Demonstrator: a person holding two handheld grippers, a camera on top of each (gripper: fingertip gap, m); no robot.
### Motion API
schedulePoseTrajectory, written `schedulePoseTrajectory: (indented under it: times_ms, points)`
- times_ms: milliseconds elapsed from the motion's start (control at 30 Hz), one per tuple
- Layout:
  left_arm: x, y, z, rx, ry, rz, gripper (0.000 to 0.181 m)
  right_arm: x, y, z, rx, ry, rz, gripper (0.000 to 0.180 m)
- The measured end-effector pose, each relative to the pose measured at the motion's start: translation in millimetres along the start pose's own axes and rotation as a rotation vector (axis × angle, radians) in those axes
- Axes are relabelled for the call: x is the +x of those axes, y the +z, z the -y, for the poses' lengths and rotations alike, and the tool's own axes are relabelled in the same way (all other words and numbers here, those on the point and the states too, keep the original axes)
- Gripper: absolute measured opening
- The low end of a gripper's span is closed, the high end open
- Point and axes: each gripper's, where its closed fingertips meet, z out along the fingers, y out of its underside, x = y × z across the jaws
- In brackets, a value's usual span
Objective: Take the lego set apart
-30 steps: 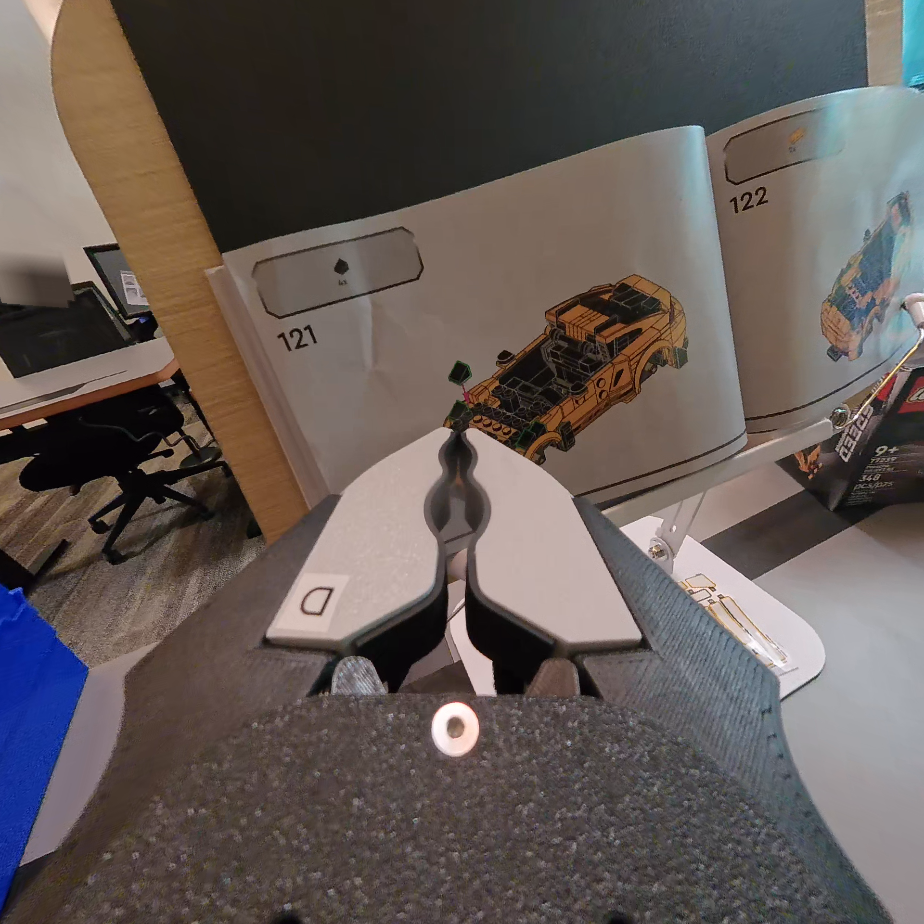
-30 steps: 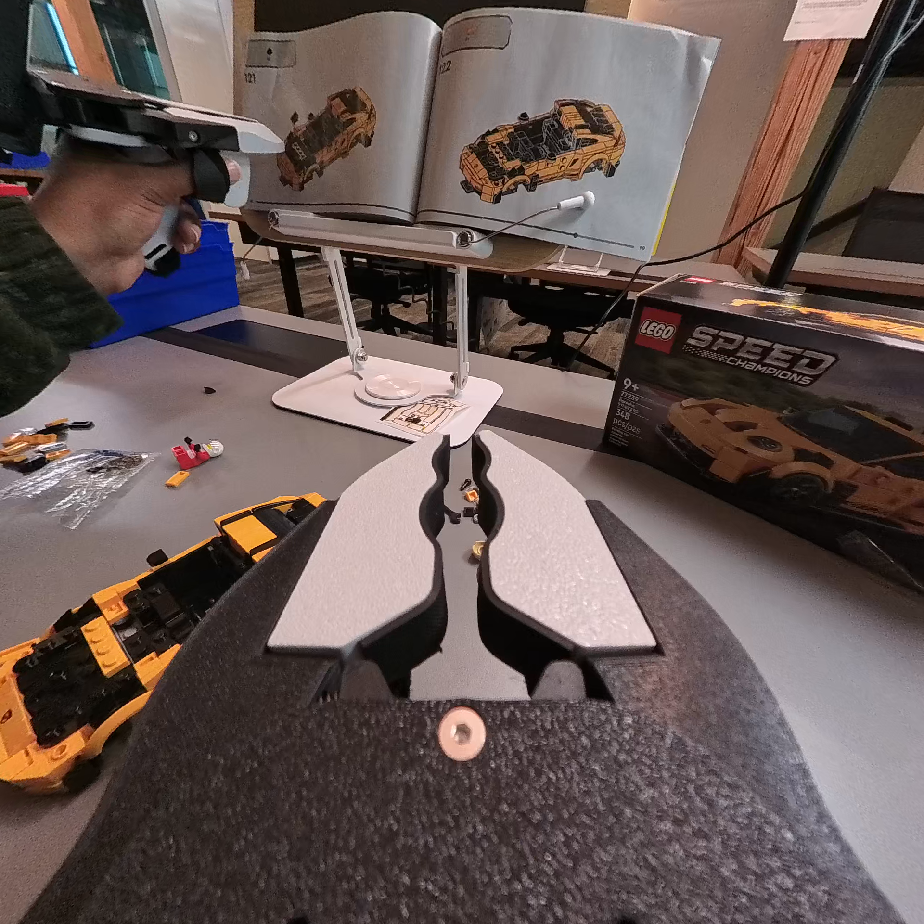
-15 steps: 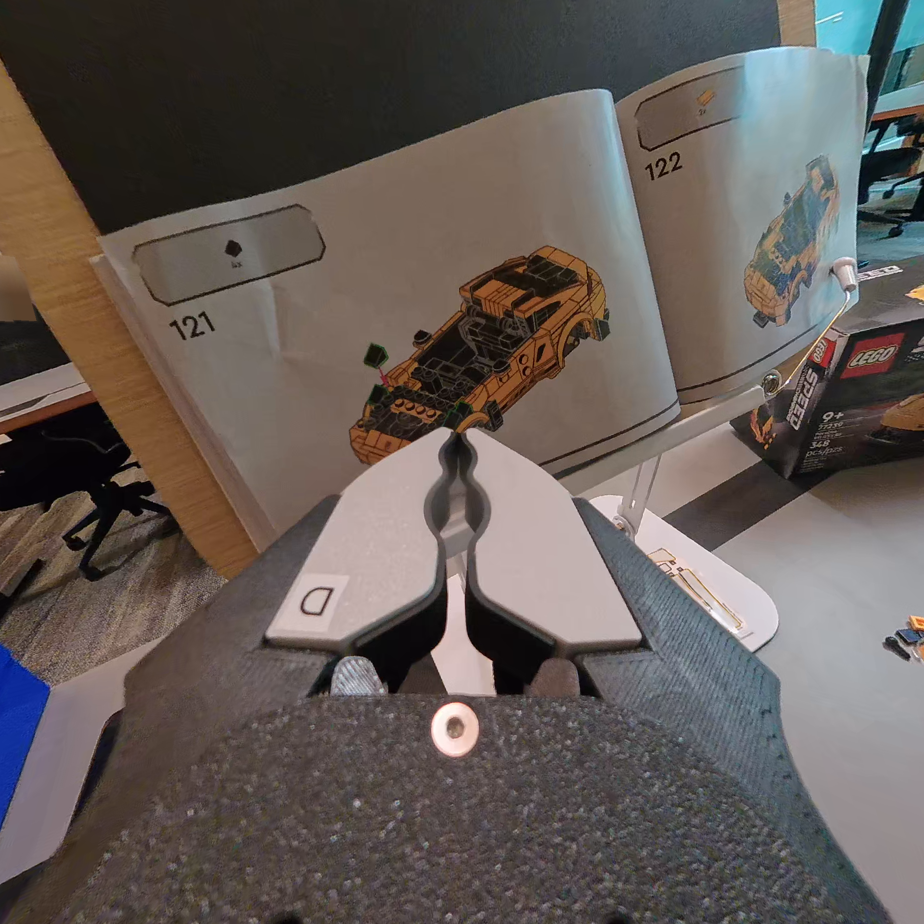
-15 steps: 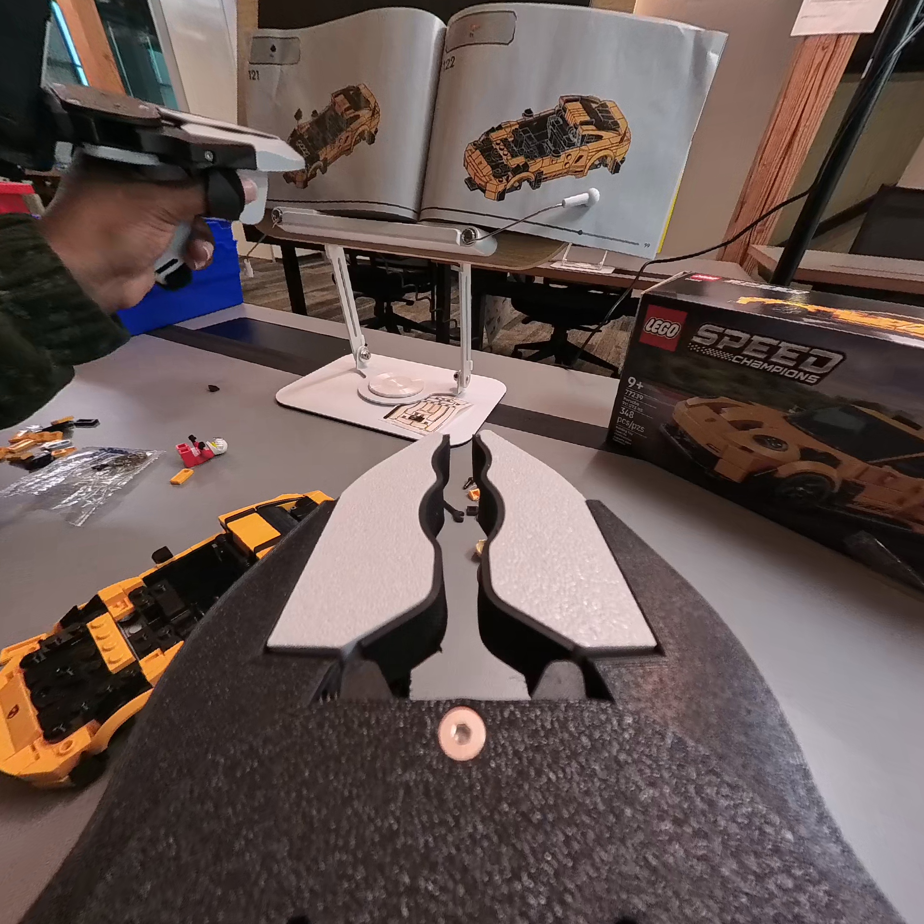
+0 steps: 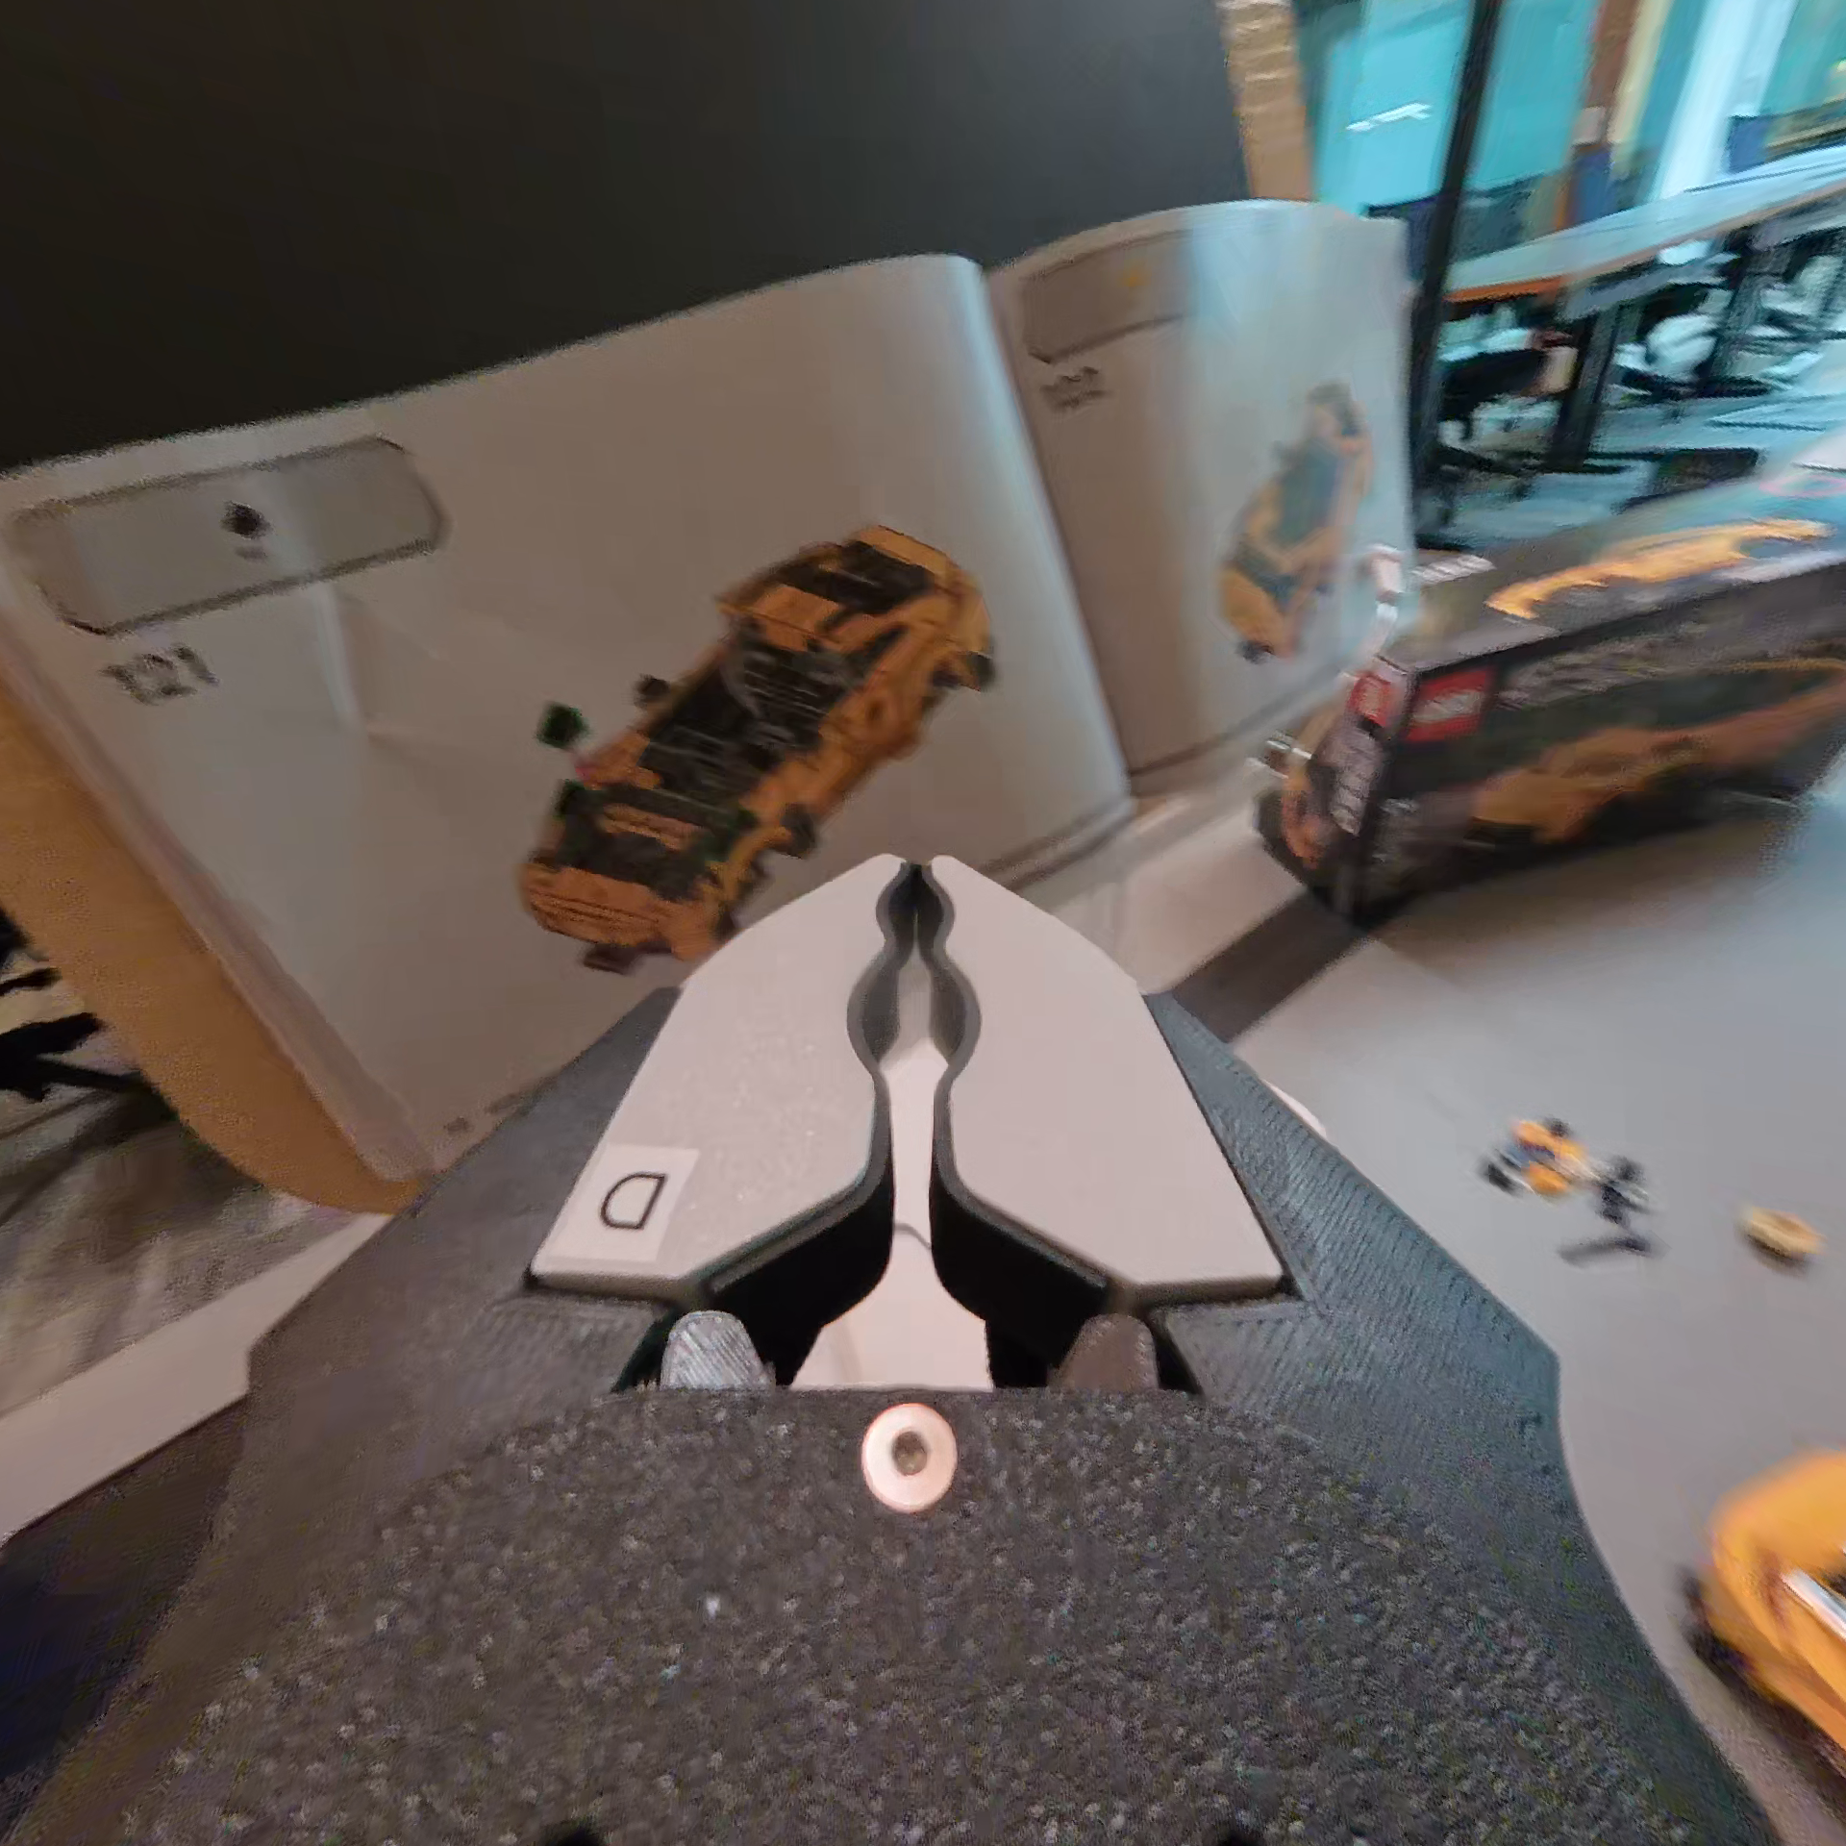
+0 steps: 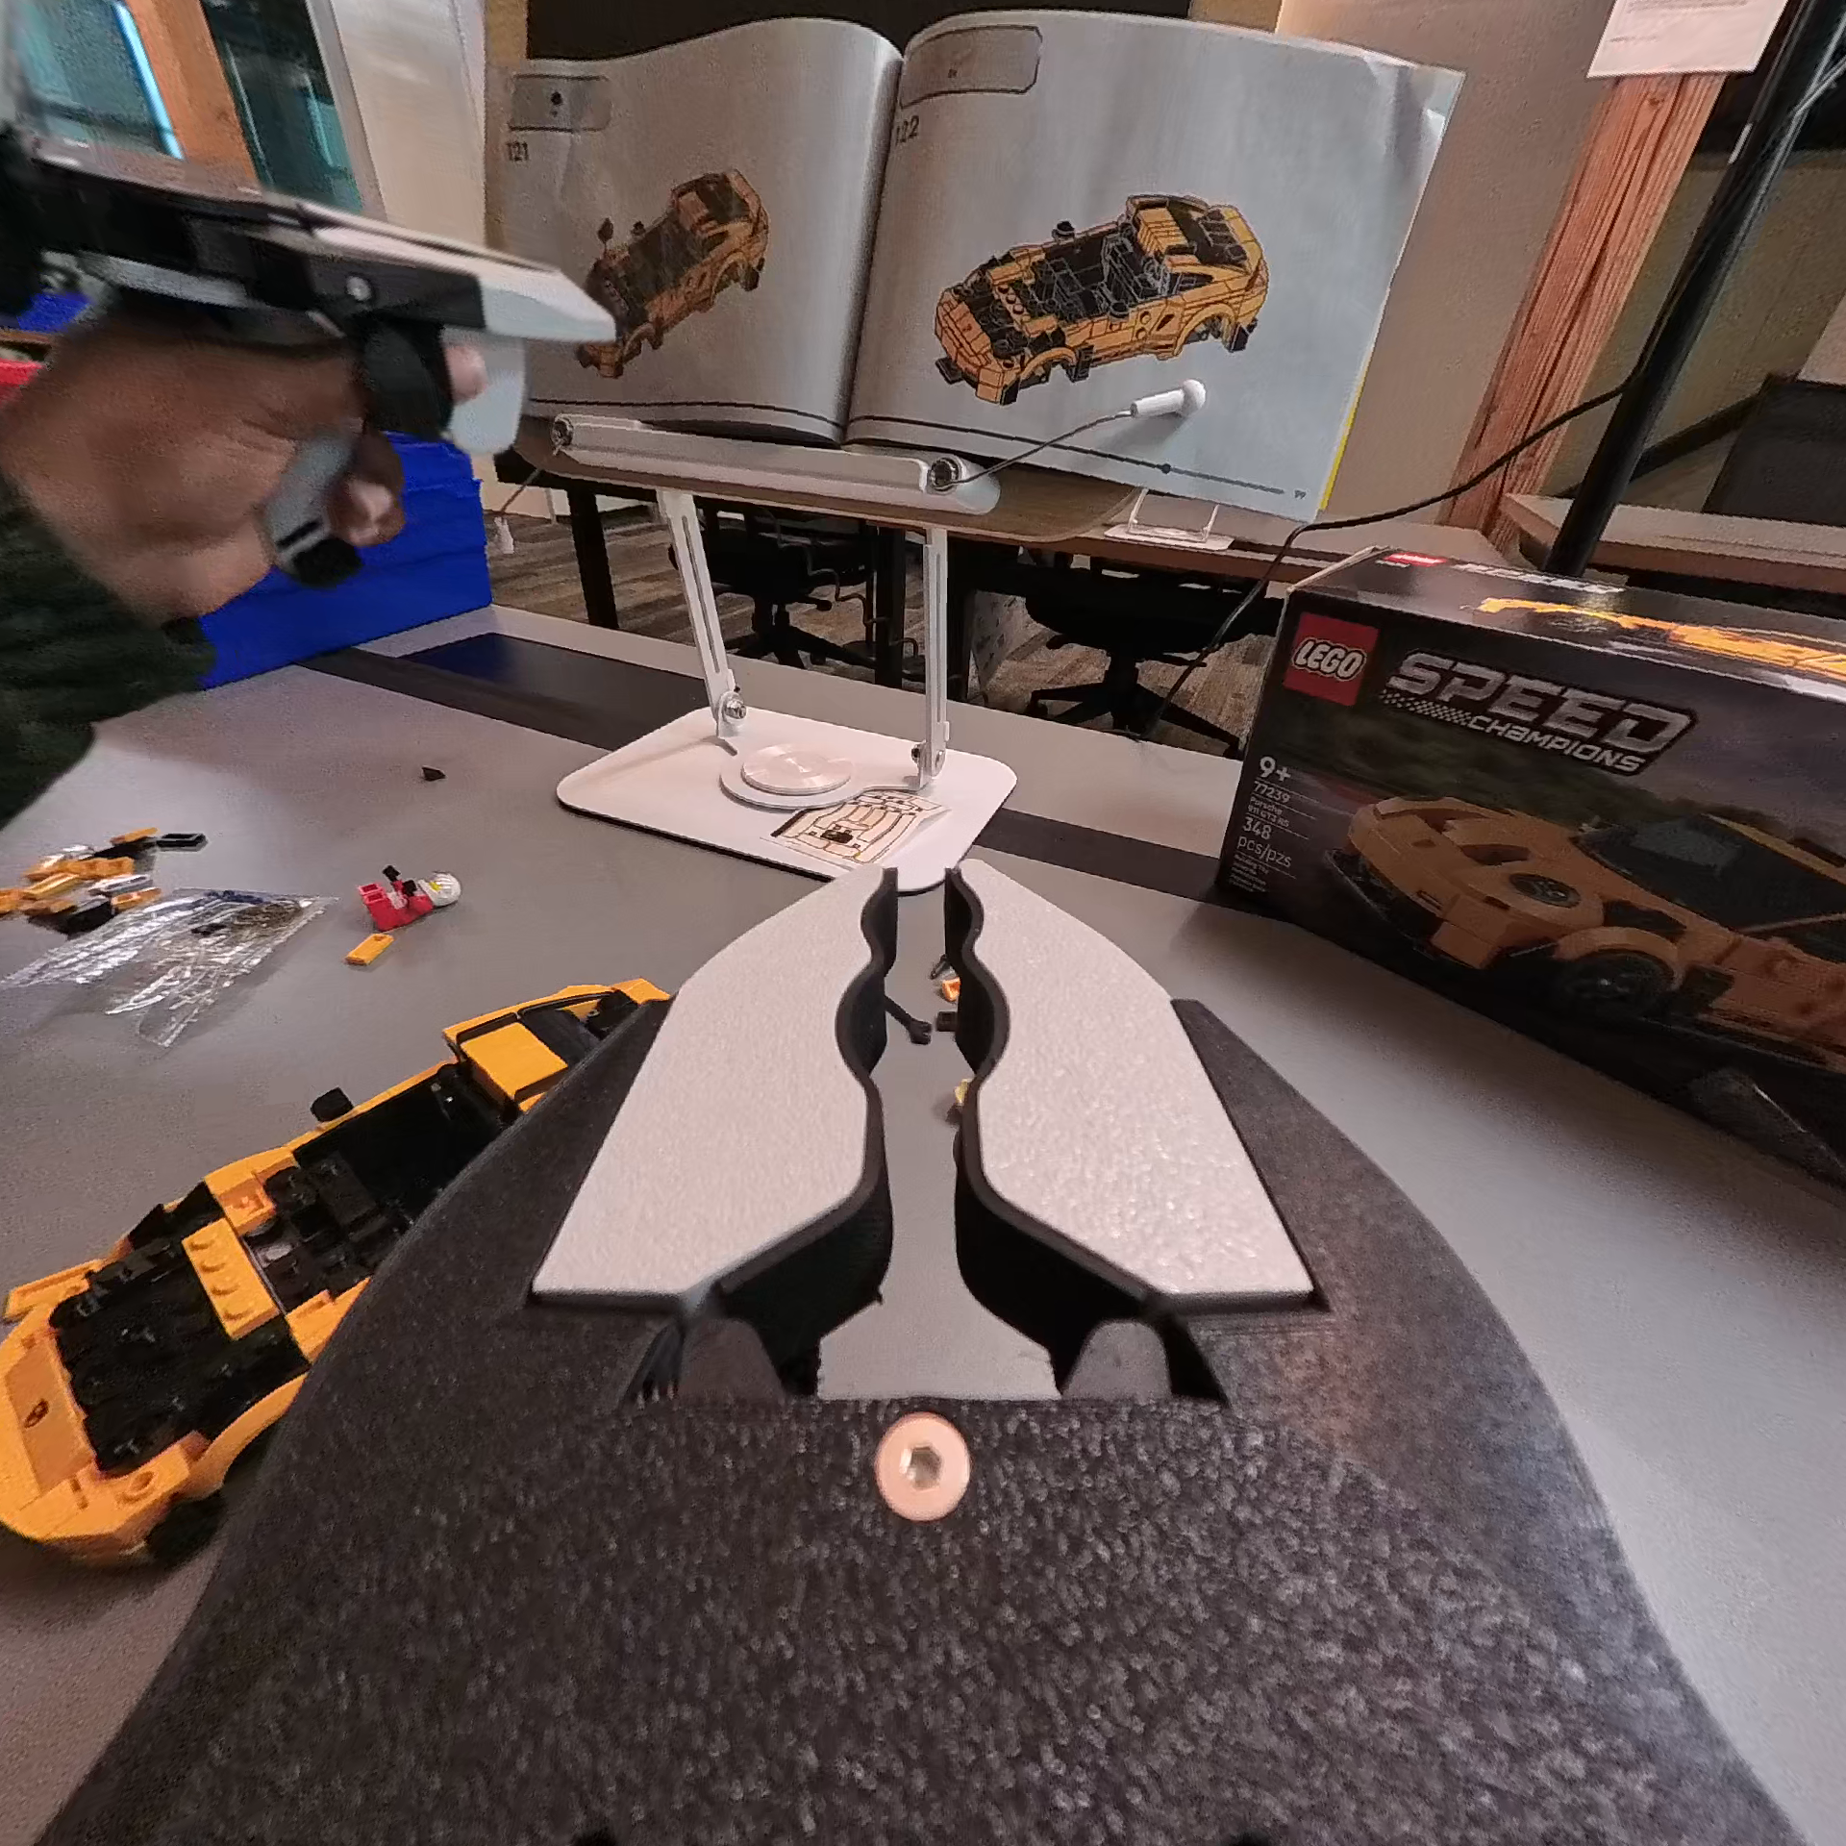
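Left gripper (image 6: 559,310) held aloft in a hand (image 6: 170,460) in front of the open booklet (image 6: 959,240) on its white stand (image 6: 789,799), fingers (image 5: 799,1049) closed at the tips on nothing. Right gripper (image 6: 921,884) low over the grey worktop (image 6: 1498,1349), fingers (image 6: 739,1099) slightly apart and empty, pointed at the stand. Yellow-and-black lego car (image 6: 240,1249) flat on the worktop left of the right gripper, loose pieces (image 6: 90,879) beyond it, printed black box (image 6: 1558,829) to the right.
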Motion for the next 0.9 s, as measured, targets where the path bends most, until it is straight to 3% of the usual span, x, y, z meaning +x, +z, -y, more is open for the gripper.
schedulePoseTrajectory:
  times_ms: [133,233,467,700,900]
  points:
    - [60,-34,-22,-0.093,0.010,-0.230,0.000,-9,0,-1,-0.011,-0.006,0.051,0.012]
    - [110,-73,-48,-0.184,0.015,-0.395,0.020,-25,0,-6,-0.044,-0.021,0.130,0.014]
    - [191,-157,-112,-0.374,-0.003,-0.628,0.025,-91,-6,-35,-0.226,-0.090,0.497,0.013]
    - [225,-186,-156,-0.528,0.137,-0.717,0.034,-134,-30,-66,-0.483,-0.205,0.774,0.014]
    - [231,-187,-163,-0.531,0.064,-0.755,0.034,-151,-30,-70,-0.603,-0.234,0.760,0.014]
